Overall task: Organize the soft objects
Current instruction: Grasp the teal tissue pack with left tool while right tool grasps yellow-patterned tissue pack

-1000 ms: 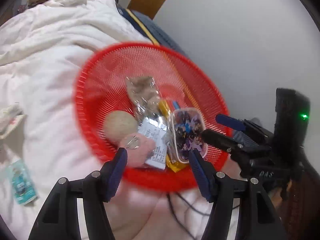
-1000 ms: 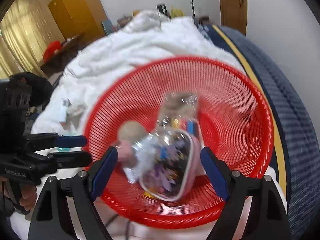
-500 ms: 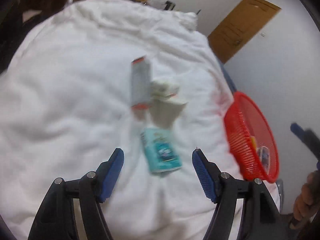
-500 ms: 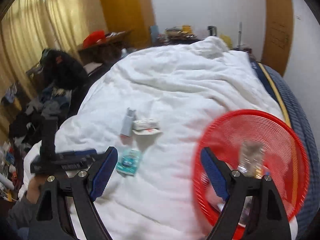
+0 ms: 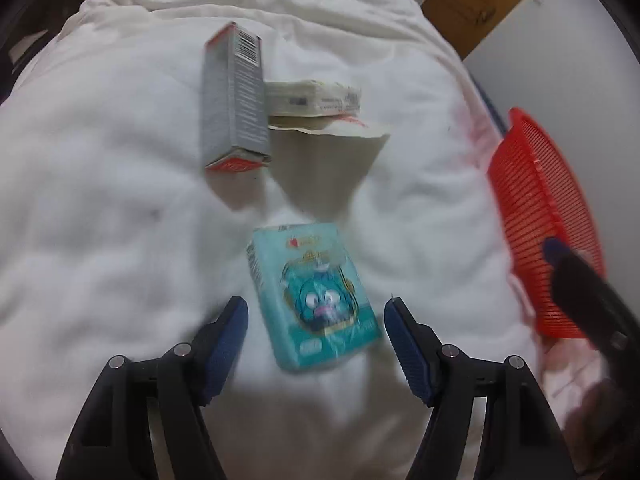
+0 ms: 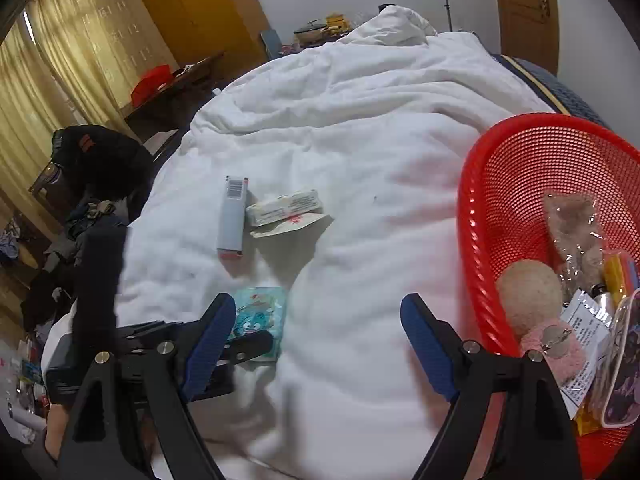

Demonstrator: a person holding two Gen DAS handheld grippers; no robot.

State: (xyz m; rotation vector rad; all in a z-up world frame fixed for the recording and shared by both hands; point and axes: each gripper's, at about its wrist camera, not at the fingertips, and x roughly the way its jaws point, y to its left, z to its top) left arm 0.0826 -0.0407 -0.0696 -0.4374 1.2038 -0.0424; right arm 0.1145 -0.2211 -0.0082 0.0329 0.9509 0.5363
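Observation:
A teal tissue pack with a cartoon face (image 5: 318,294) lies on the white duvet (image 5: 100,208), its near end between the open fingers of my left gripper (image 5: 316,318). It also shows in the right wrist view (image 6: 260,320). Beyond it lie a grey box with red ends (image 5: 234,98), a white packet (image 5: 316,98) and a cream paper sheet (image 5: 320,160). My right gripper (image 6: 318,332) is open and empty above the duvet. The red mesh basket (image 6: 516,184) to its right holds a beige ball (image 6: 528,294), a pink soft item (image 6: 554,354) and several packets.
The basket's rim (image 5: 536,200) stands at the right edge of the left wrist view. The duvet falls off at the left towards dark clothes and bags (image 6: 96,168) on the floor. A wall and a wooden door (image 6: 524,8) are beyond the bed.
Both grippers swung away from the basket to the left. My left gripper has come down close over the teal tissue pack, which now sits between its fingers. Nothing was grasped.

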